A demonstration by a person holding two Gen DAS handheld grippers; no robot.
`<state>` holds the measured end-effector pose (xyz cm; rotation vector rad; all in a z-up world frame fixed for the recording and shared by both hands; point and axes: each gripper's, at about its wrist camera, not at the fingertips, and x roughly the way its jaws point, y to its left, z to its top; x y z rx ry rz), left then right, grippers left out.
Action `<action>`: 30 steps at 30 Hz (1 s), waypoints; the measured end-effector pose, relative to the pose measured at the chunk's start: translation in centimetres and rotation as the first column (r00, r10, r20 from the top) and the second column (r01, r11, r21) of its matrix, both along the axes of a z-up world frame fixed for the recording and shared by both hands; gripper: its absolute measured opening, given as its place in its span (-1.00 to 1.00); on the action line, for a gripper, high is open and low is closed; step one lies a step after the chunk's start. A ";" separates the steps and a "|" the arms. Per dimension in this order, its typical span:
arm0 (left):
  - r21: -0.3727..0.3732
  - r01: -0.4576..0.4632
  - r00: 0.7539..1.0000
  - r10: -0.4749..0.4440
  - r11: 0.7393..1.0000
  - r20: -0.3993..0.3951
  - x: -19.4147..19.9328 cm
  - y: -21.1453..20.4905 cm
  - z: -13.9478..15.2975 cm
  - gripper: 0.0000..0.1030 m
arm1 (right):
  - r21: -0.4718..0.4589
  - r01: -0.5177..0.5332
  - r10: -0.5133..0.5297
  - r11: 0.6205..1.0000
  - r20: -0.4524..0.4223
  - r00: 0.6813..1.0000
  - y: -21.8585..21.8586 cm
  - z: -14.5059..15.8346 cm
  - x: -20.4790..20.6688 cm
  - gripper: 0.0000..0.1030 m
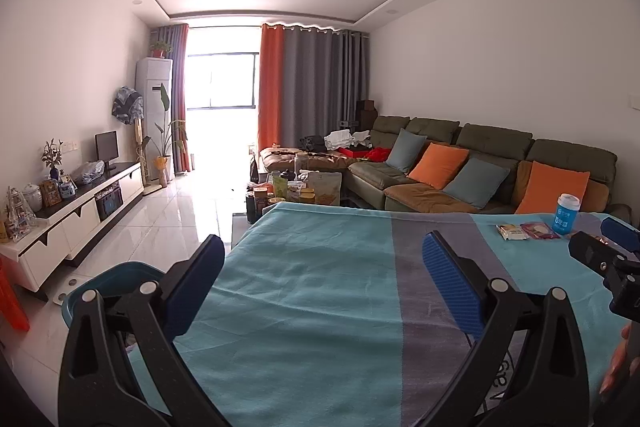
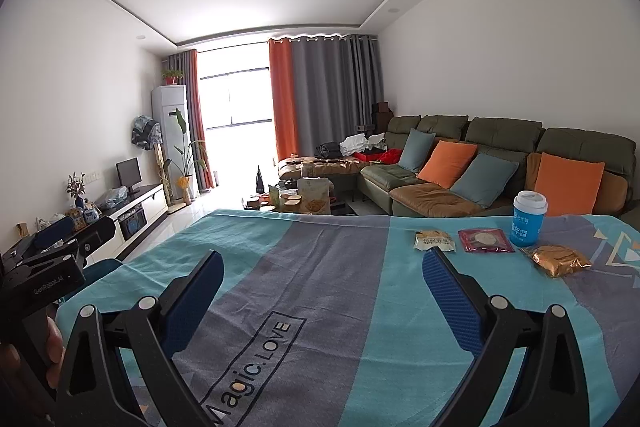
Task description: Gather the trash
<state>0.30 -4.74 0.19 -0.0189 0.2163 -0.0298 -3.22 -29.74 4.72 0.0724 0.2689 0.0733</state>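
Left hand-held gripper [image 1: 320, 279] and right hand-held gripper [image 2: 322, 285] both spread wide, holding nothing, over the blanket-covered surface [image 2: 340, 307]. Trash sits right of centre in the right view: yellow-white wrapper [image 2: 435, 240], red packet [image 2: 485, 239], crumpled gold wrapper [image 2: 559, 259] (blue cup [image 2: 528, 219] just behind).

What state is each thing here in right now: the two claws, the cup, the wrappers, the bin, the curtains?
Left gripper: open, empty, over the blanket.
Right gripper: open, empty.
Cup: upright, lid on.
White wrapper: lying flat on the blanket.
Red wrapper: flat, beside the cup.
Gold wrapper: crumpled, in front of the cup.
Bin: open top, beside the table; contents hidden.
Curtains: partly drawn.
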 end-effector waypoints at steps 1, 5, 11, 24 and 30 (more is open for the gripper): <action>0.001 -0.001 1.000 0.001 1.000 0.001 0.0 0.0 0.0 0.89 | 0.000 0.000 0.000 1.000 0.001 1.000 0.1 0.0 0.0 0.87; 0.002 -0.002 1.000 0.002 1.000 0.001 0.0 0.1 -0.1 0.89 | -0.001 -0.001 0.001 1.000 0.001 1.000 0.3 0.1 0.0 0.87; 0.003 -0.007 1.000 0.007 1.000 0.000 0.1 0.1 -0.1 0.89 | 0.000 0.000 0.000 1.000 0.002 1.000 0.5 0.2 -0.2 0.87; 0.002 -0.012 1.000 0.012 1.000 -0.002 0.1 0.1 -0.1 0.89 | 0.001 0.002 -0.002 1.000 0.008 1.000 0.5 0.4 -0.1 0.87; -0.004 -0.019 1.000 0.019 1.000 -0.004 0.1 0.1 -0.2 0.89 | 0.003 0.001 -0.001 1.000 0.007 1.000 0.3 0.4 0.1 0.87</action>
